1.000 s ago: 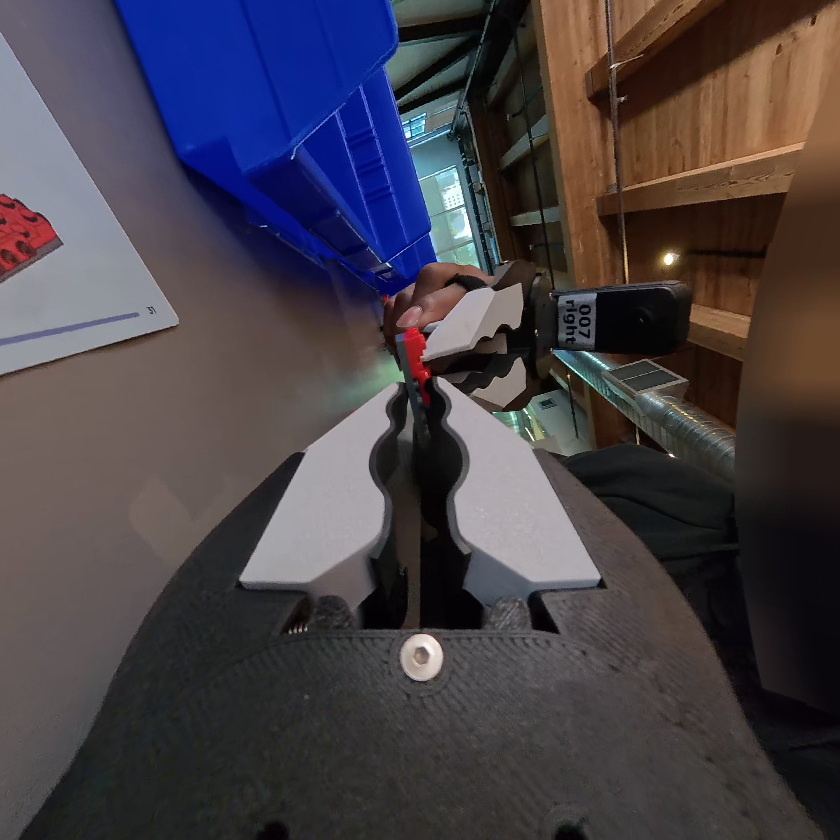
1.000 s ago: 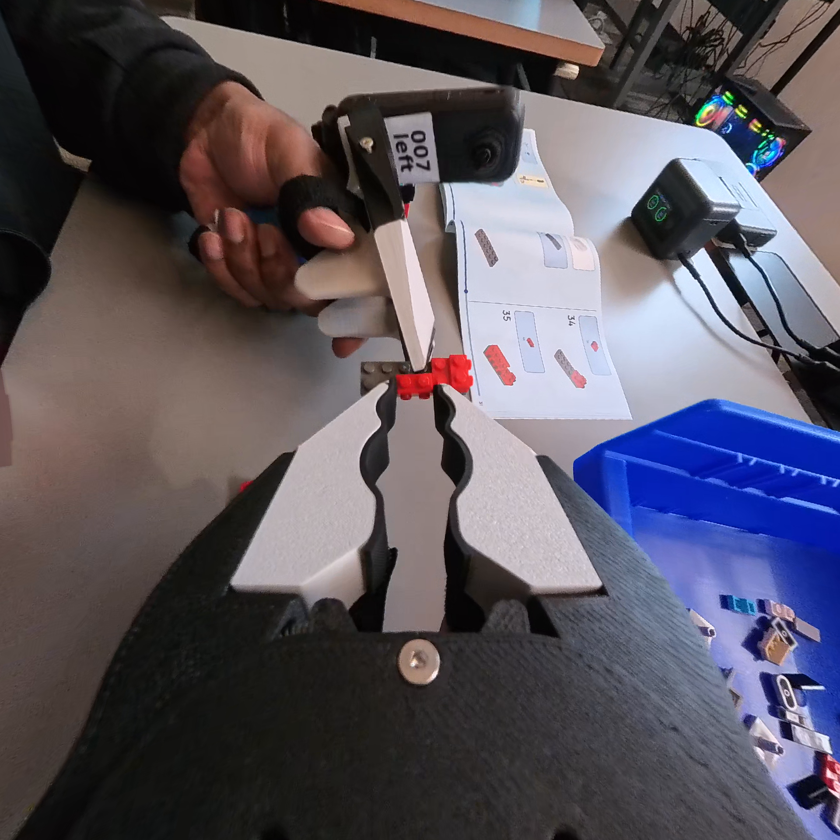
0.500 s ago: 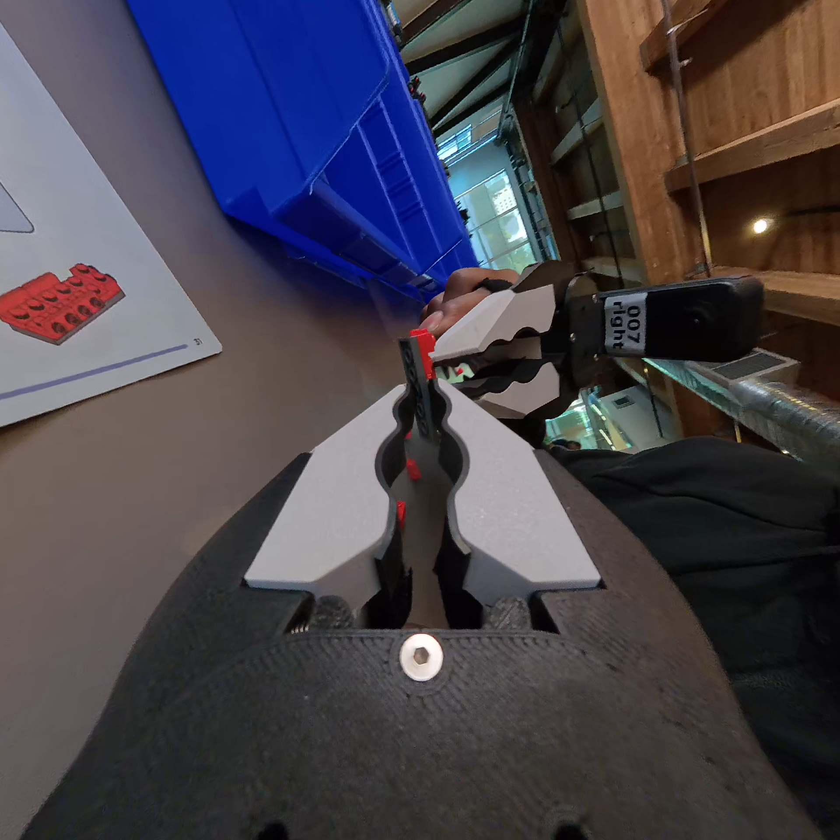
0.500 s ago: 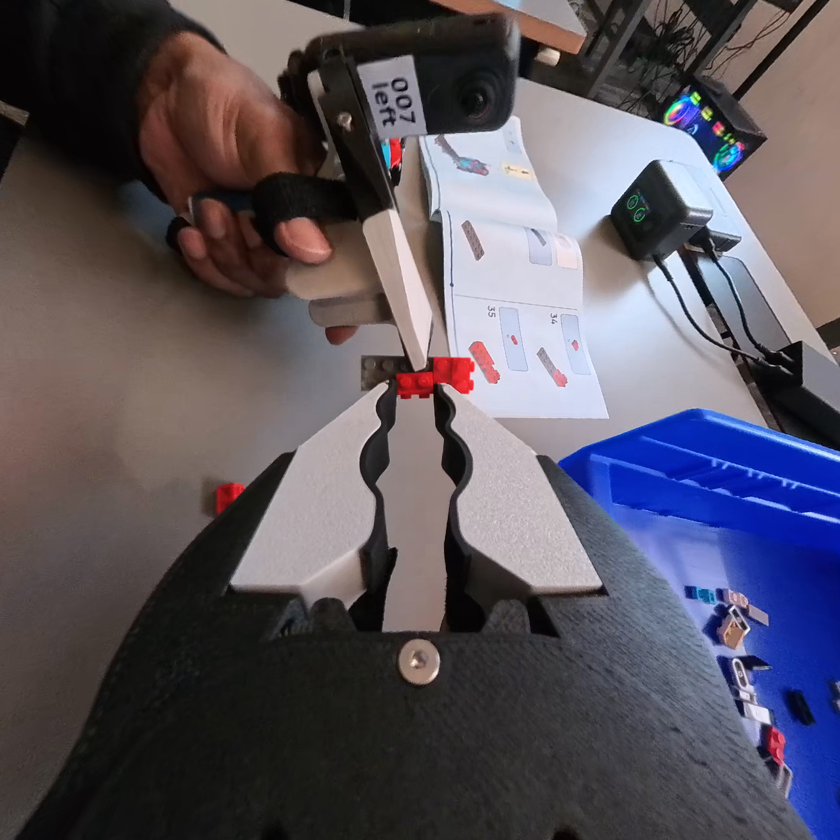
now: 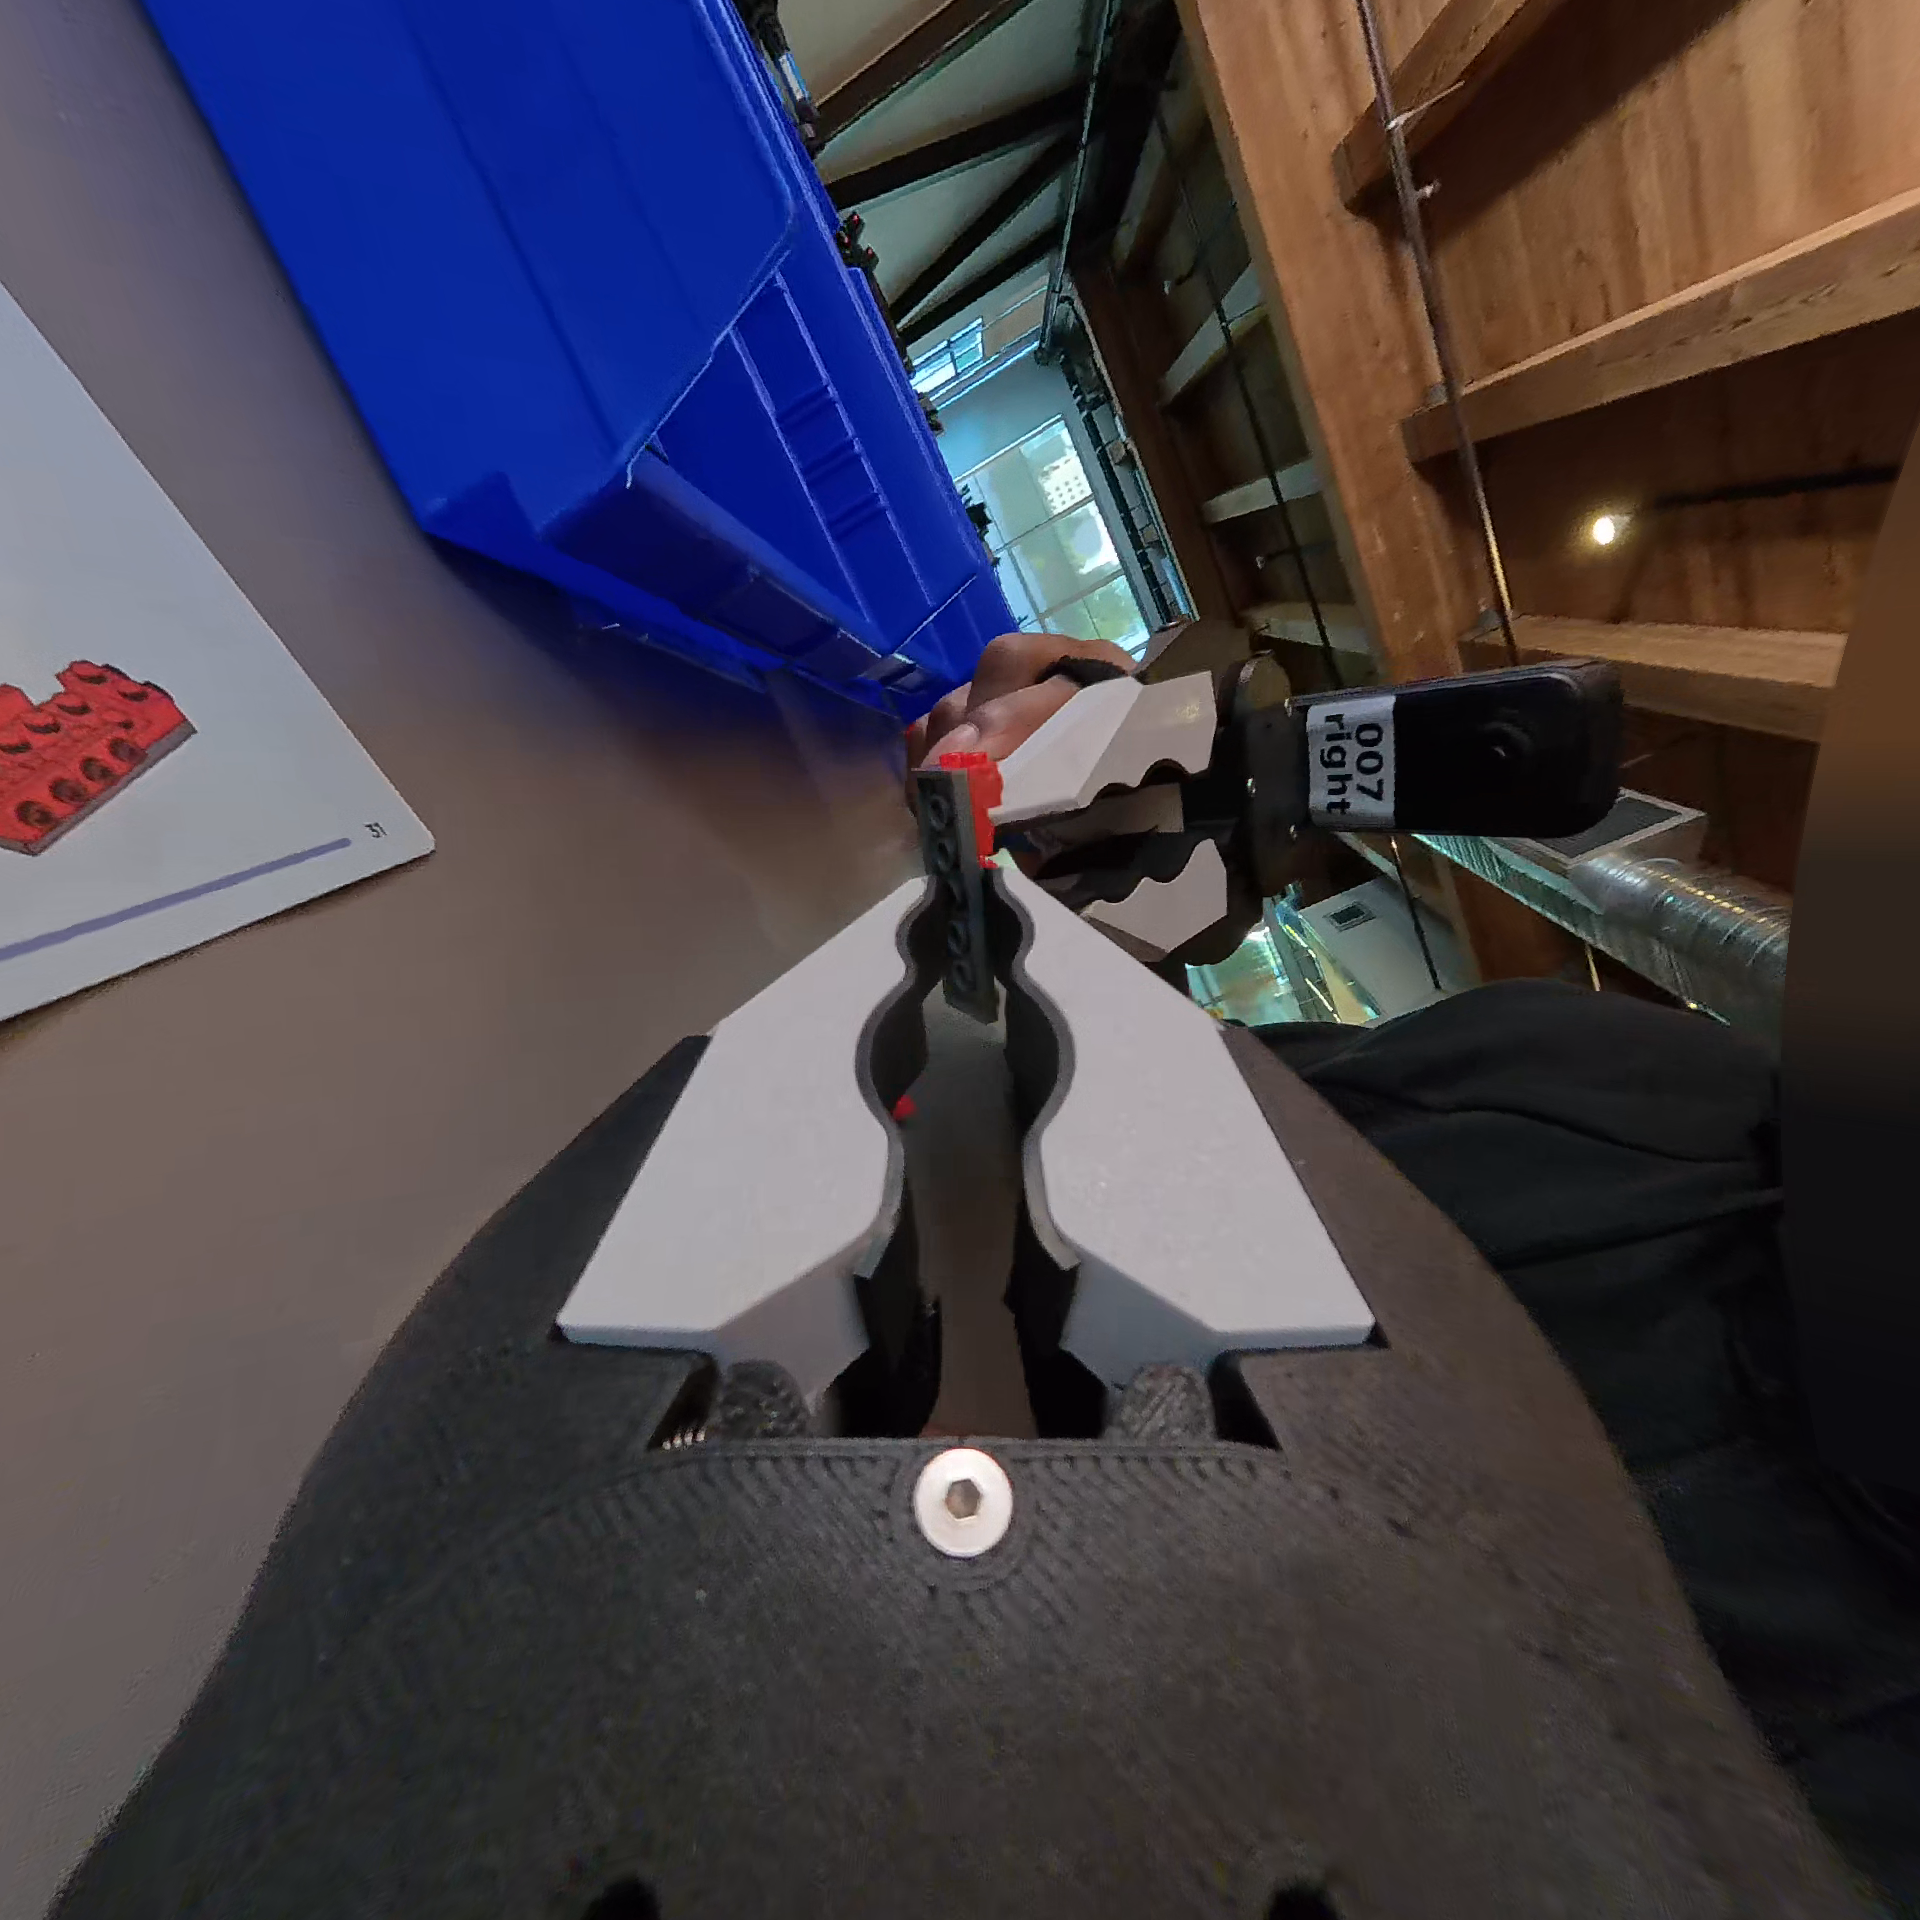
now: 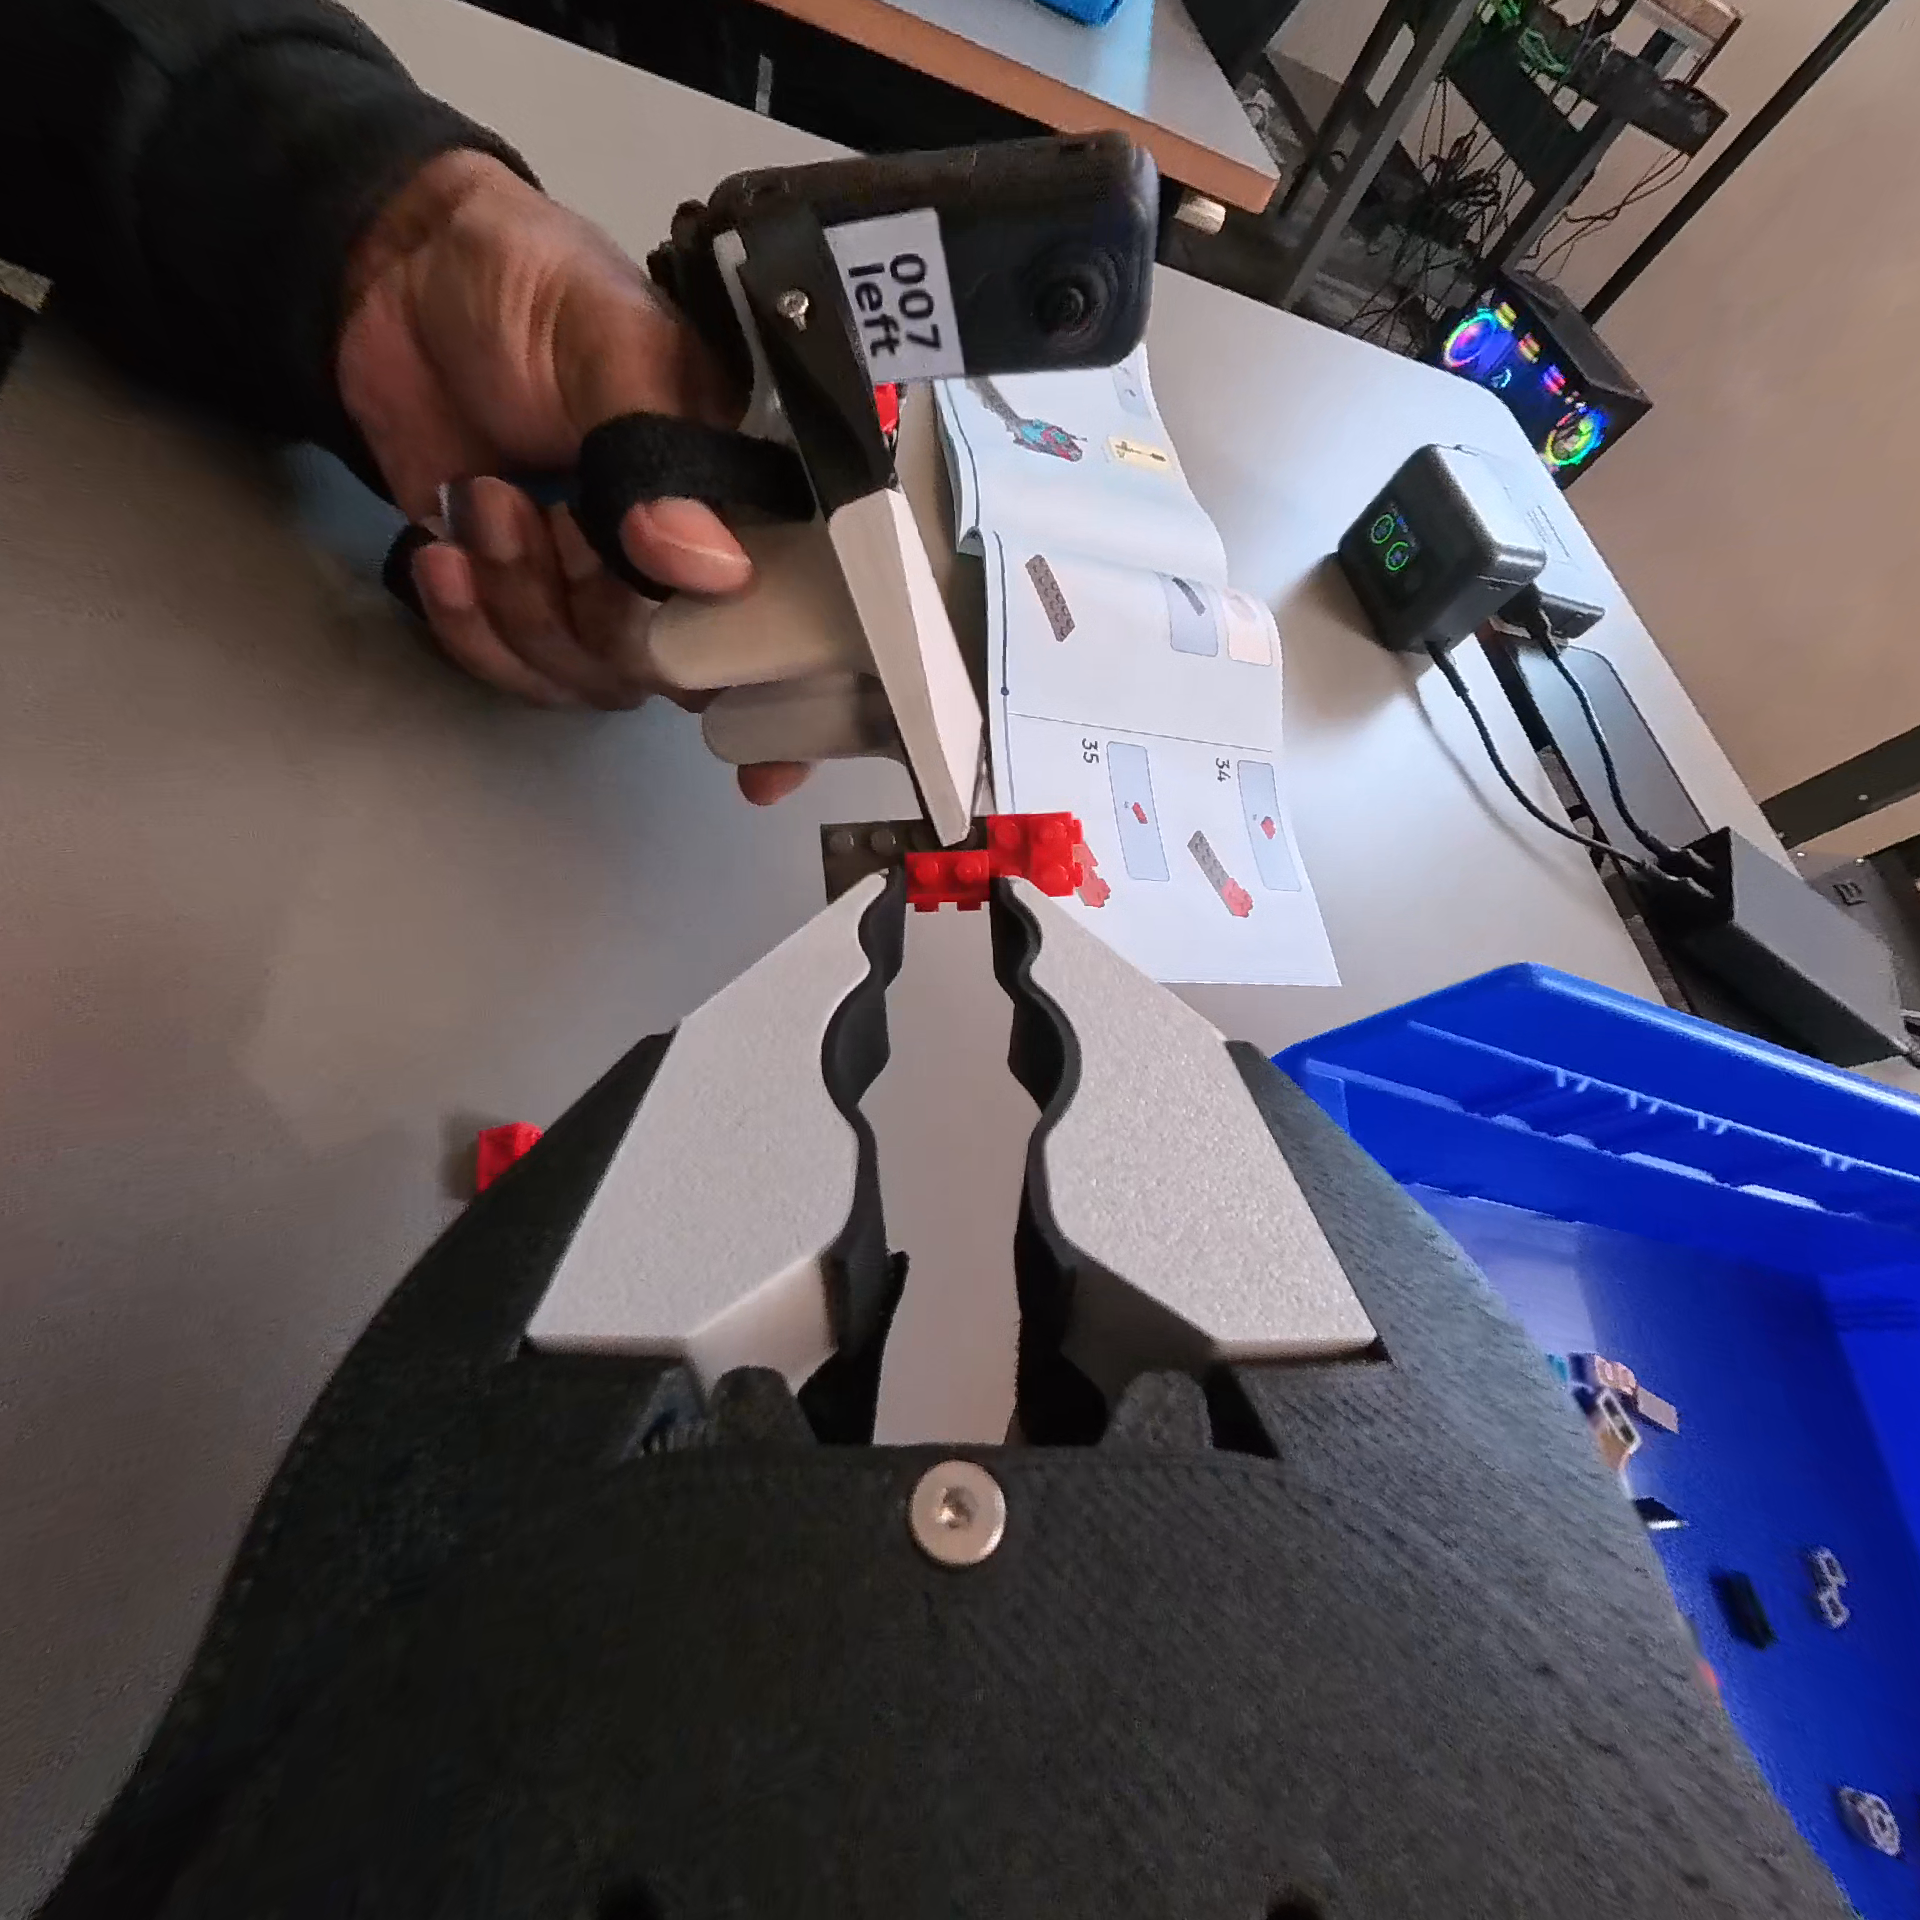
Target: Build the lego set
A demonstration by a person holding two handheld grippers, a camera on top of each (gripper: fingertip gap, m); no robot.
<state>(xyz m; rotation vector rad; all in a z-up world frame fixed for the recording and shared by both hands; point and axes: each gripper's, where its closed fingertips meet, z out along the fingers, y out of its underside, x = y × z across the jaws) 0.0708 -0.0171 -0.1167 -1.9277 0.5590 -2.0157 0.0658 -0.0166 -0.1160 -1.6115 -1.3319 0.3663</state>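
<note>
My left gripper (image 5: 961, 883) is shut on a dark grey plate (image 5: 958, 883), held on edge above the table. In the right wrist view this plate (image 6: 857, 844) carries red bricks (image 6: 1034, 842) at its right end. My right gripper (image 6: 945, 883) is shut on a small red brick (image 6: 945, 876) that touches the plate's near edge. The left gripper (image 6: 951, 821) comes down onto the plate from above. The right gripper (image 5: 997, 821) shows in the left wrist view, meeting the plate from the right.
An open instruction booklet (image 6: 1143, 675) lies behind the bricks and also shows in the left wrist view (image 5: 156, 675). A blue bin (image 6: 1662, 1143) with several loose pieces stands at the right. A loose red brick (image 6: 504, 1148) lies on the grey table. A charger (image 6: 1434, 551) with cables sits at the back right. Only a small space, under 4 cm, lies between the two pairs of fingers. Both grippers' tips are roughly 35 centimeters from the charger (image 6: 1434, 551).
Both grippers keep their grip and stay joined at the plate. The pair has tilted and shifted a little over the table. The loose red brick has come into view.
</note>
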